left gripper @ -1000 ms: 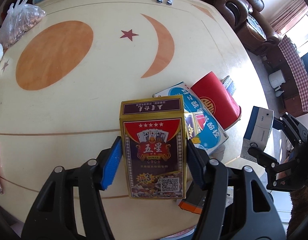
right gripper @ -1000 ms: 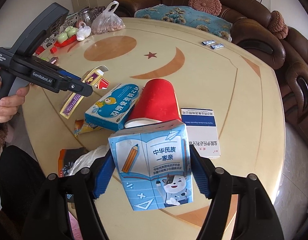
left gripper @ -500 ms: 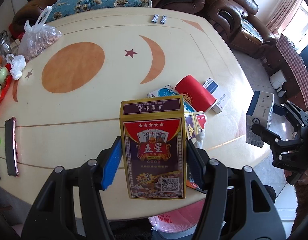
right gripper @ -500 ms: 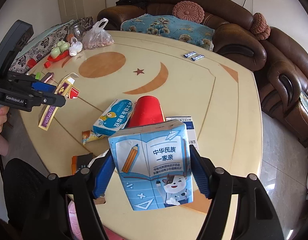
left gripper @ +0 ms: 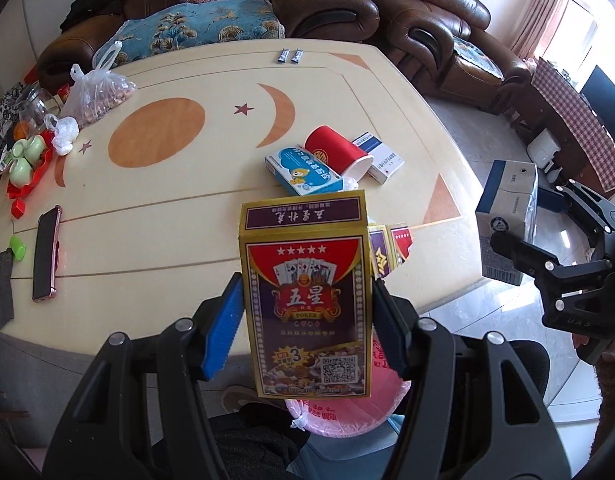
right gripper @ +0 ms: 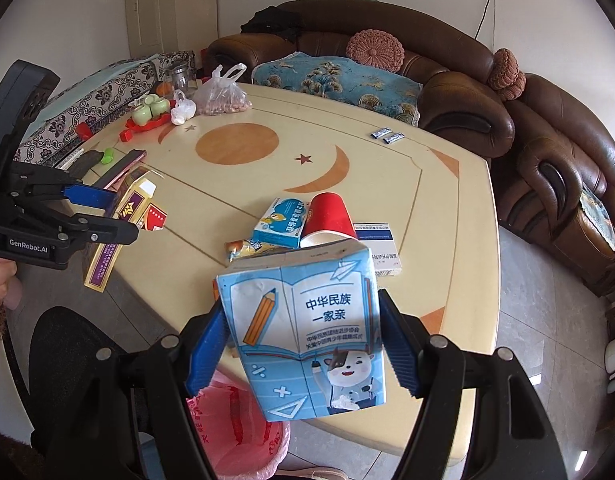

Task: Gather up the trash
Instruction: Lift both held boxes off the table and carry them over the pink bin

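A: What is each gripper carrying?

B: The left gripper (left gripper: 307, 312) is clamped on one playing-card box (left gripper: 305, 300), held upright between its blue pads. The right gripper (right gripper: 303, 344) is clamped on one blue milk carton (right gripper: 307, 332), tilted a little.

A: And the count on the table (left gripper: 155, 208)?

B: Ahead of the left gripper, one red paper cup (left gripper: 335, 152) on its side, touching one blue box with a bear (left gripper: 303, 170); just beyond the cup, one white-and-blue medicine box (left gripper: 379, 156). At the far edge, two small sachets (left gripper: 290, 56) side by side. Off to the left, one phone (left gripper: 46, 252), one bag of nuts (left gripper: 97, 94) and one red tray of green cups (left gripper: 25, 160).

A: Any bin?

B: One pink trash bag (right gripper: 231, 428) sits below the right gripper, past the table's near edge; the left view shows it under the card box.

A: What has changed since a second ago?

B: Both grippers have pulled up and back. The table pile looks farther off, the card box now hangs over the table's near edge, and the pink bag has come into both views. Both holds are unchanged.
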The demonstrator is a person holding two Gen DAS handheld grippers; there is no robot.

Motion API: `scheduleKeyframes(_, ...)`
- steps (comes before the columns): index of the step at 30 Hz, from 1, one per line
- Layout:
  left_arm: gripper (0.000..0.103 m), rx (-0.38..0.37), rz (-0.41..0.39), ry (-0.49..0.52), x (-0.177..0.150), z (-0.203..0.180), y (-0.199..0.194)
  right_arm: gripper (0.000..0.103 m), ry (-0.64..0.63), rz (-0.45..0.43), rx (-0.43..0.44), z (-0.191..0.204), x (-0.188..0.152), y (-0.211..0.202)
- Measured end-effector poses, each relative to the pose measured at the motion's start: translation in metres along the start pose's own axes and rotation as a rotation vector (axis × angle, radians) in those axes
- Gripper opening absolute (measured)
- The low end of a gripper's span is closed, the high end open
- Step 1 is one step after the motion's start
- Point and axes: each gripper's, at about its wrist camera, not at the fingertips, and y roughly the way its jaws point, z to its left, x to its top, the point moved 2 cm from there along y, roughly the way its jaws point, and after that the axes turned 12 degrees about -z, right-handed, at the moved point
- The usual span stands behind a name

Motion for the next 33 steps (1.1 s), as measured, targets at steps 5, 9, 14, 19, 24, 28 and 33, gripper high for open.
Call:
scheduleKeyframes(5, 0.06, -0.014, 0.002, 0.012, -0.028, -0.015, -0.014, 0.068, -0.023, -0.008, -0.003, 0.021, -0.02, -0.023)
scheduleKeyframes(9, 0.06, -0.017, 0.012, 0.023, -0.054, -0.022, -0.016, 0.068, -0.077, -0.015, -0.026, 0.042, -0.037, -0.036)
scheduleKeyframes(14, 0.06, 0.003, 0.035, 0.032, -0.09, -0.026, -0.01, 0.068, -0.087, -0.01, -0.018, 0.065, -0.063, -0.045)
scheduleKeyframes(19, 0.06, 0.018, 0.072, 0.054, -0.13, -0.033, 0.001, 0.068, -0.064, 0.03, 0.021, 0.084, -0.096, -0.039)
scheduleKeyframes(24, 0.06, -0.001, 0.108, 0.053, -0.164, -0.041, 0.014, 0.068, -0.045, 0.07, 0.03, 0.099, -0.129, -0.026)
scheduleKeyframes(28, 0.06, -0.016, 0.135, 0.066, -0.19, -0.049, 0.026, 0.068, -0.038, 0.093, 0.032, 0.108, -0.152, -0.016)
scheduleKeyframes(33, 0.06, -0.052, 0.202, 0.075, -0.216, -0.051, 0.051, 0.068, -0.022, 0.131, 0.029, 0.107, -0.174, -0.001)
